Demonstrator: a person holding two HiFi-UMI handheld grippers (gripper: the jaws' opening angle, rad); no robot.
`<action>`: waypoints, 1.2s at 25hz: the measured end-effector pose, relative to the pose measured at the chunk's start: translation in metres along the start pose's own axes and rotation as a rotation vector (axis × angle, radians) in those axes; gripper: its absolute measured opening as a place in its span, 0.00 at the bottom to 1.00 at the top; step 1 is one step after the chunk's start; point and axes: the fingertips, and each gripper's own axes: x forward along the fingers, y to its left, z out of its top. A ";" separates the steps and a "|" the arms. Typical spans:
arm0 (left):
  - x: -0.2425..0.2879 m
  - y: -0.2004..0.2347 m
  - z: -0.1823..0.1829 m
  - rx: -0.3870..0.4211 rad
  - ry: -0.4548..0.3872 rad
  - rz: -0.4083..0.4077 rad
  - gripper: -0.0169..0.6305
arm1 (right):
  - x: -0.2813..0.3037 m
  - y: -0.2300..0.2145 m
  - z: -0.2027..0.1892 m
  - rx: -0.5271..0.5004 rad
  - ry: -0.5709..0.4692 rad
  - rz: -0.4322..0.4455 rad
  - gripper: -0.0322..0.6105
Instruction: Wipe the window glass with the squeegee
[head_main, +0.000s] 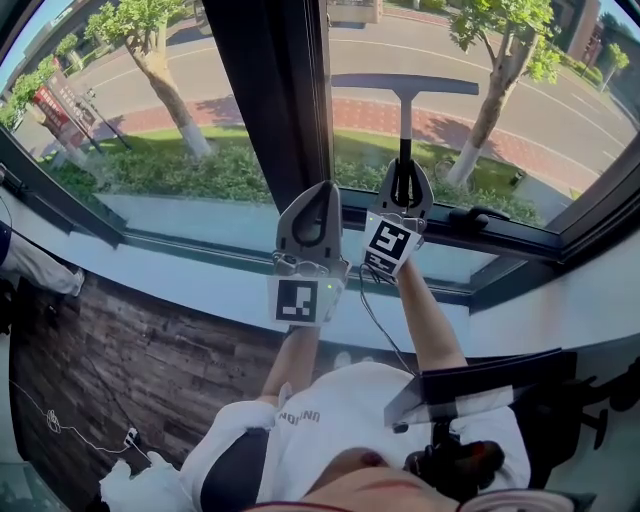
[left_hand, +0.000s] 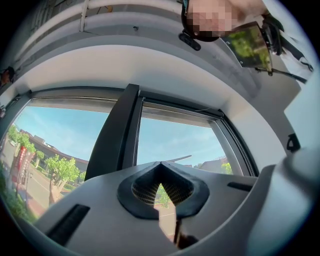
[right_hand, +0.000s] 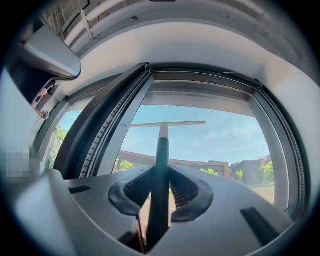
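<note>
Squeegee (head_main: 405, 120) handle clamped in right gripper (head_main: 405, 180), blade raised at right pane of window glass (head_main: 520, 150); contact looks likely. Left gripper (head_main: 318, 205) closed on nothing, just beside it. Judged: wiping stroke in hand; next move calls for an even pull, blade flat.

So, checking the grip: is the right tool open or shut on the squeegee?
Shut: the right tool clamps the squeegee handle between both jaws.
</note>
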 end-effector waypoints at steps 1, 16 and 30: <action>0.000 0.000 -0.001 0.001 0.002 -0.002 0.02 | -0.001 0.000 -0.002 0.001 0.004 -0.001 0.19; 0.004 -0.006 -0.007 0.024 0.008 -0.024 0.02 | -0.010 0.002 -0.032 -0.008 0.072 0.006 0.19; 0.007 -0.009 -0.006 0.008 0.016 -0.021 0.02 | -0.019 0.007 -0.039 0.057 0.102 0.009 0.19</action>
